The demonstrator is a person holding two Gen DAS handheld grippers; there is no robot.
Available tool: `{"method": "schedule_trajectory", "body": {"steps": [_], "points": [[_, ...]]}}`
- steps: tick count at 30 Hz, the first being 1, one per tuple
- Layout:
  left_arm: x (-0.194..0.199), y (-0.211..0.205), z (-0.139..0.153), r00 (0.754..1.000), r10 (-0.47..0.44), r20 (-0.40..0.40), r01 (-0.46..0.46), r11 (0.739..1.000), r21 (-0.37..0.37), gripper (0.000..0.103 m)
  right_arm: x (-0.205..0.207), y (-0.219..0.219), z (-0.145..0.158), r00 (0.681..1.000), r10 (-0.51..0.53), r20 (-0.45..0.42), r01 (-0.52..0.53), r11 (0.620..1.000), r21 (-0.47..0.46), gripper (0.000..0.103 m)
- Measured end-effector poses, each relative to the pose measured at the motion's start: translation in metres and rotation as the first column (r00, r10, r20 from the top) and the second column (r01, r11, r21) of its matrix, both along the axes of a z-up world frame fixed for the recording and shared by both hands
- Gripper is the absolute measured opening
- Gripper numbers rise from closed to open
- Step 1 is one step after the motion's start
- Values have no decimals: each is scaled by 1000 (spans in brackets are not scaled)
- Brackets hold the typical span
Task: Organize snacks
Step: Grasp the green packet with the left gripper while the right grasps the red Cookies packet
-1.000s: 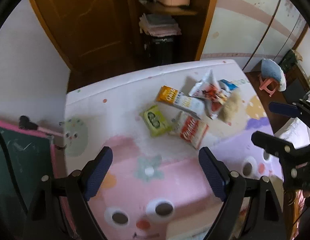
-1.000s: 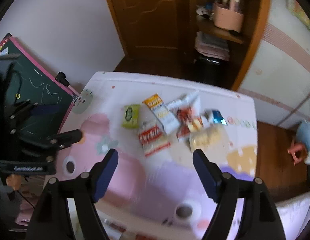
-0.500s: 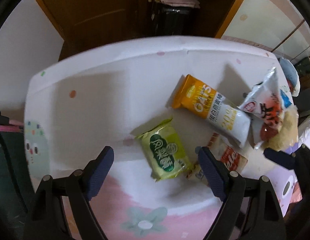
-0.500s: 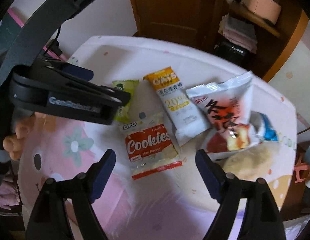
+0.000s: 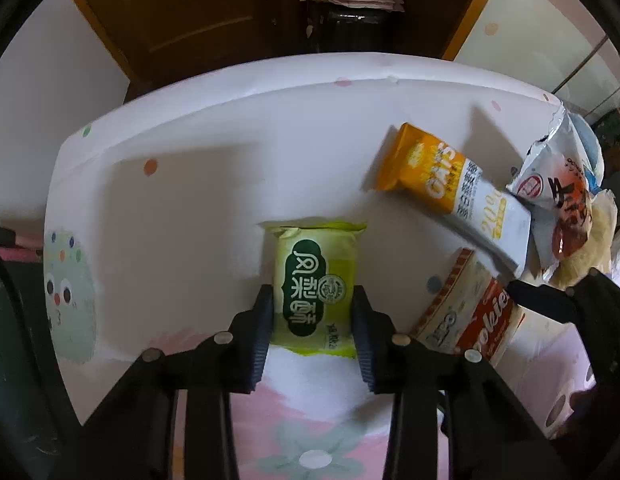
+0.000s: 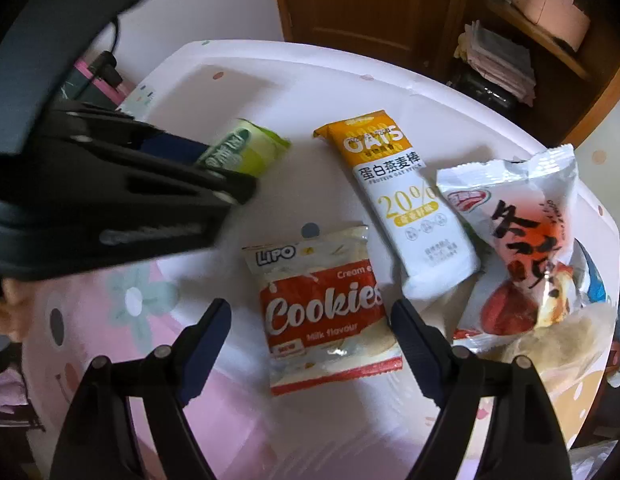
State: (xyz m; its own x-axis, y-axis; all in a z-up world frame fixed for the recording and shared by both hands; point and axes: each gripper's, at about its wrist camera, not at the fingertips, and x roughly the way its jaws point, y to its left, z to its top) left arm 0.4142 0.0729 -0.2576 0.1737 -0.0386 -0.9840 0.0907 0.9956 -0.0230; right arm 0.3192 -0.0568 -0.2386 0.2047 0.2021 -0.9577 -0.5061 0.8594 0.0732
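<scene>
My left gripper (image 5: pixel 313 300) is shut on a green snack packet (image 5: pixel 315 280), its pads pressing both long sides on the table. The packet also shows in the right wrist view (image 6: pixel 246 150), half hidden by the left gripper body (image 6: pixel 110 196). My right gripper (image 6: pixel 310 320) is open, its fingers either side of a red and white Cookies packet (image 6: pixel 323 312). An orange and white oats bar (image 6: pixel 401 200) and a white and red bag (image 6: pixel 517 240) lie to the right. The oats bar (image 5: pixel 453 196) and Cookies packet (image 5: pixel 469 316) also show in the left wrist view.
The snacks lie on a white and pink cartoon-print table (image 5: pixel 190 184). A pale bread packet (image 6: pixel 549 344) and a blue wrapper (image 6: pixel 595 284) lie at the right edge. A dark wooden door (image 6: pixel 349 4) and shelves (image 6: pixel 521 32) stand beyond the table.
My left gripper moved down onto the green packet and closed on it. My right gripper moved in closer, its fingers now around the Cookies packet.
</scene>
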Motion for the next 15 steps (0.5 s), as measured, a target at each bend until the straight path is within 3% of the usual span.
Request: {"method": "schedule_trajectory", "body": {"steps": [3, 6, 7, 10, 15], "points": [[-9, 9, 1, 1000, 2, 12, -2, 1000, -2, 35, 2, 3, -3, 1000, 0, 23, 0, 1000, -25, 78], [-24, 11, 3, 1000, -3, 27, 3, 1000, 4, 35, -1, 5, 0, 998, -15, 54, 18, 998, -64, 51], [-30, 12, 4, 1000, 0, 27, 0, 1000, 3, 35, 1, 3, 0, 999, -22, 34, 24, 999, -48, 48], [-44, 11, 10, 1000, 11, 24, -10, 1000, -12, 35, 0, -4, 3, 998, -52, -30, 52, 999, -2, 47], [-76, 18, 42, 999, 15, 50, -14, 1000, -21, 35, -23, -12, 26, 997, -69, -22, 70, 997, 22, 47]]}}
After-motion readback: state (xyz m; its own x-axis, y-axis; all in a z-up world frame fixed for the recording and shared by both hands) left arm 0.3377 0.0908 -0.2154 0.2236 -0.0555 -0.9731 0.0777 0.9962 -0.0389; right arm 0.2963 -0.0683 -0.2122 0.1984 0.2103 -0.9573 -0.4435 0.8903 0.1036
